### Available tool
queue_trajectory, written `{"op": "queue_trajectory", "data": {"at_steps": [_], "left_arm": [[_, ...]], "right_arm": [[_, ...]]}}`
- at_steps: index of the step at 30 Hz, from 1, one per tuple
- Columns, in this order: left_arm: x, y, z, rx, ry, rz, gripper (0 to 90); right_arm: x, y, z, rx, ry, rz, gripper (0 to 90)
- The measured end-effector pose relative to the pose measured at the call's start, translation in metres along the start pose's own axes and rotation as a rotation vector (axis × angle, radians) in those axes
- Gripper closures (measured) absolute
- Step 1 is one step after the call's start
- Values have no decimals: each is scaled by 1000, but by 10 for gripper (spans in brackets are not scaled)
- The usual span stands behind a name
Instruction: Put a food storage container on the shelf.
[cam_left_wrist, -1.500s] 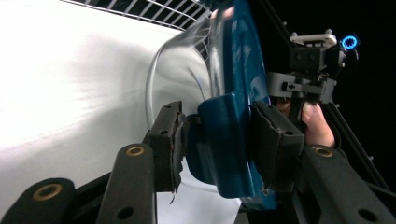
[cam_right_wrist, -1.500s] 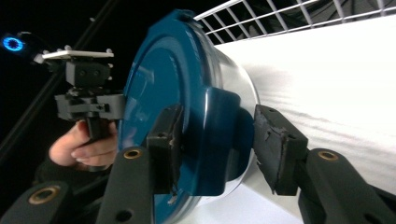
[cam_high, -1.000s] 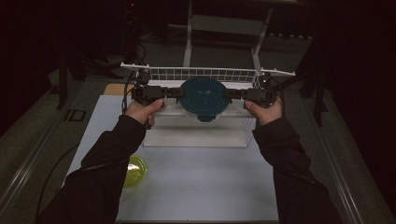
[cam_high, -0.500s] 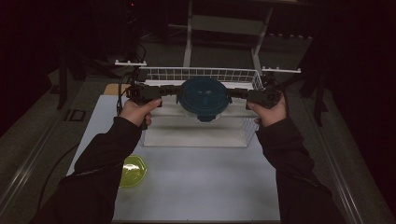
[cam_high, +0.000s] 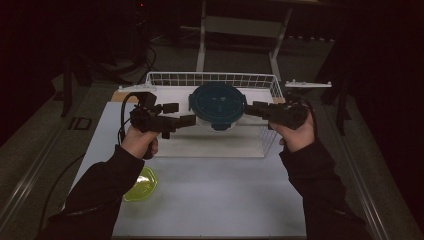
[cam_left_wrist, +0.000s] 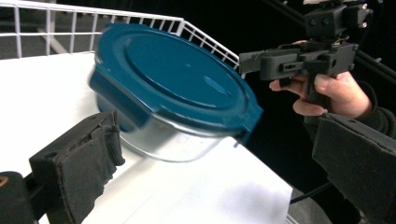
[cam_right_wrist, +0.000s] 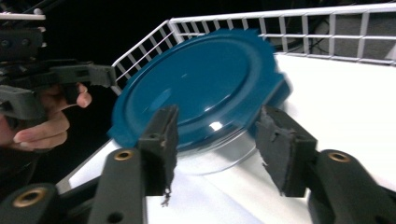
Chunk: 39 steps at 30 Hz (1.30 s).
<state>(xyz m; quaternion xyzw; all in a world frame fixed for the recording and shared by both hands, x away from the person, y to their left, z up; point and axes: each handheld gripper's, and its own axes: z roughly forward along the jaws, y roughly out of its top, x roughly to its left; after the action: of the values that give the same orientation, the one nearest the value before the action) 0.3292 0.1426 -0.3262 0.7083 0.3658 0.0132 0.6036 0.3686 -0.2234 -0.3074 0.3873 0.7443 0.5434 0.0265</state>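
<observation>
White tabletop (cam_high: 215, 195) bore no readable writing; over it the left gripper (cam_high: 186, 114), jaws just spread wide, stood clear of the blue-lidded container (cam_high: 217, 105), while the right gripper (cam_high: 252, 108) straddled its edge, jaws apart.

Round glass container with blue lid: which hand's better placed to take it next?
Probably right. The right gripper fingers, just closing, frame the near rim of the blue-lidded glass container without clearly touching. The left gripper fingers have just opened wide, nothing between them, short of the container's side.
</observation>
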Motion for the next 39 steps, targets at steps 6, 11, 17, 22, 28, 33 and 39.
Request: {"op": "queue_trajectory", "data": {"at_steps": [6,11,17,22,28,33,39], "left_arm": [[-10,-17,-3,12,9,38,9],[-19,-36,1,24,15,77,9],[-27,-52,5,43,-7,92,9],[-34,-65,8,44,-20,104,9],[-39,-86,14,69,-18,125,9],[-39,-101,19,84,-13,122,9],[-36,-121,24,82,0,112,9]], "right_arm": [[14,-11,-2,14,31,-29,568],[33,-26,1,53,63,-69,730],[44,-35,7,97,76,-93,880],[49,-40,15,109,91,-87,899],[49,-46,25,108,110,-64,899],[50,-46,30,104,104,-61,899],[45,-43,40,102,82,-47,900]]}}
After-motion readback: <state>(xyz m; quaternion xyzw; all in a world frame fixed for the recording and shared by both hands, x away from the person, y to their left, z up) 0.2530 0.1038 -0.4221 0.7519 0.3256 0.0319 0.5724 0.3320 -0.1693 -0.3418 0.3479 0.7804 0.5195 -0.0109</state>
